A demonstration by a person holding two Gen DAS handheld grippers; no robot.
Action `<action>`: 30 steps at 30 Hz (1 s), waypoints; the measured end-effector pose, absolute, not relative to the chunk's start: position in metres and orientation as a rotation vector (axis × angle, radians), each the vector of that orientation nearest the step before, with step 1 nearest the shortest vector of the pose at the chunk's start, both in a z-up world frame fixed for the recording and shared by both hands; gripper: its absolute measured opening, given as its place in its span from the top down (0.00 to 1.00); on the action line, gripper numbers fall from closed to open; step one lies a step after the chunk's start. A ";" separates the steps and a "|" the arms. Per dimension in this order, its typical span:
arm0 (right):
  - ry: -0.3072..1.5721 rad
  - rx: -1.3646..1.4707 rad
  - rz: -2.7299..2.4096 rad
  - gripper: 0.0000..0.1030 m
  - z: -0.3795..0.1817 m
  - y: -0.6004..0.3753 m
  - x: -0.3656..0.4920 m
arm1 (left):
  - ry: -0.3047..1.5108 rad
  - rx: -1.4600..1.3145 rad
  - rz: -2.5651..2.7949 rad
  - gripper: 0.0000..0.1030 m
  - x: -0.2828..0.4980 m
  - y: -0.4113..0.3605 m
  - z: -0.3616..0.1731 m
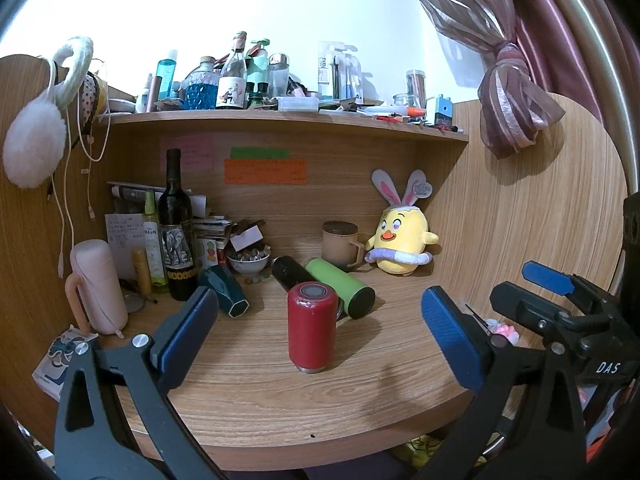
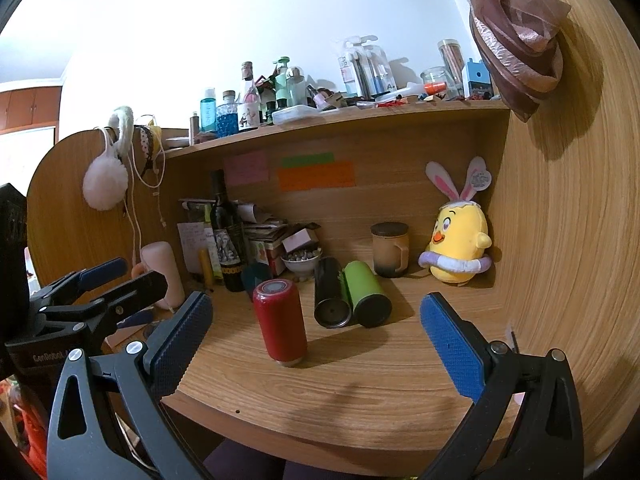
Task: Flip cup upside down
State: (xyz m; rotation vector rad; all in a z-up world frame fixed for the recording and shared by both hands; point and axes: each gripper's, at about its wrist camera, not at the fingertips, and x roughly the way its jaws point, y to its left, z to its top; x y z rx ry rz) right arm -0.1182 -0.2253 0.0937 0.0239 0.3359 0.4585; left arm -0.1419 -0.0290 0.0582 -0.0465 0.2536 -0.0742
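Note:
A red cup (image 1: 312, 327) stands on the wooden desk (image 1: 260, 396) with its steel base disc on top and its silver rim on the desk. It also shows in the right wrist view (image 2: 279, 322), slightly tilted by the lens. My left gripper (image 1: 320, 344) is open and empty, its blue pads on either side of the cup but nearer the camera, apart from it. My right gripper (image 2: 316, 352) is open and empty, back from the cup near the desk's front edge. The right gripper also shows at the right of the left wrist view (image 1: 560, 292).
A black flask (image 1: 291, 273) and a green flask (image 1: 344, 286) lie behind the red cup. A teal cup (image 1: 224, 292) lies to the left. A brown mug (image 1: 340, 245), yellow plush chick (image 1: 402, 240), wine bottle (image 1: 176, 232), pink bottle (image 1: 98, 286) and bowl (image 1: 248, 262) stand farther back.

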 end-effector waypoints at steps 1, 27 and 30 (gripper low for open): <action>0.335 0.024 0.460 0.00 0.094 -0.226 -0.118 | 0.253 -0.046 -0.074 0.00 -0.142 -0.029 0.058; 0.311 0.007 0.403 0.00 0.094 -0.229 -0.119 | 0.257 -0.046 -0.078 0.00 -0.142 -0.034 0.059; 0.301 -0.003 0.390 0.00 0.095 -0.229 -0.121 | 0.256 -0.047 -0.078 0.00 -0.142 -0.035 0.059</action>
